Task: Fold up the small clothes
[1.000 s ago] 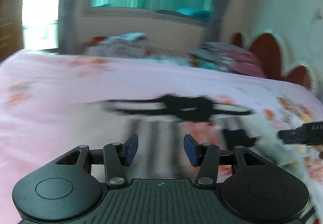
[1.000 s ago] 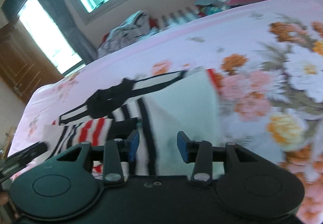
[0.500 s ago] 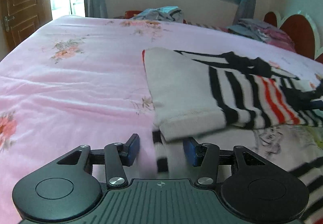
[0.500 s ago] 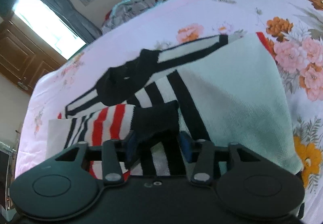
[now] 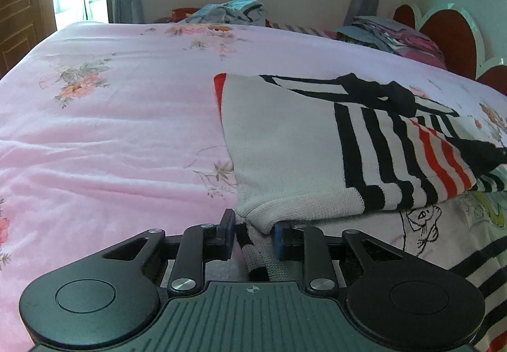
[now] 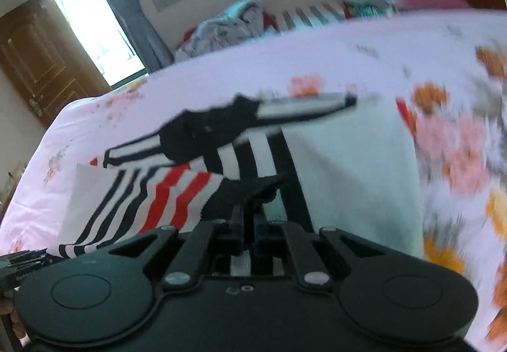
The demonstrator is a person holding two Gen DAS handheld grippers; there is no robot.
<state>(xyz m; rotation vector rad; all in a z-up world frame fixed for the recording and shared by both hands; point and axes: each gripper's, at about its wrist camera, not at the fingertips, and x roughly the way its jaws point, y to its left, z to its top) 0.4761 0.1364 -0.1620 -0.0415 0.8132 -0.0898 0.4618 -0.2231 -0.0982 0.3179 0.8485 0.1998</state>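
The striped sweater, lying centre-right on the pink bedspread, looks soft, light and floppy, best held at edges: the left gripper stands parted around its hem corner, while the right gripper is clamped on dark fabric.

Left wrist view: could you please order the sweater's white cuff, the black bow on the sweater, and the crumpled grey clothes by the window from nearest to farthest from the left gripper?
1. White cuff, right at the left gripper, between its fingers.
2. Black bow, mid-bed, right of centre.
3. Crumpled grey clothes, beyond the bed's far edge, under the window.
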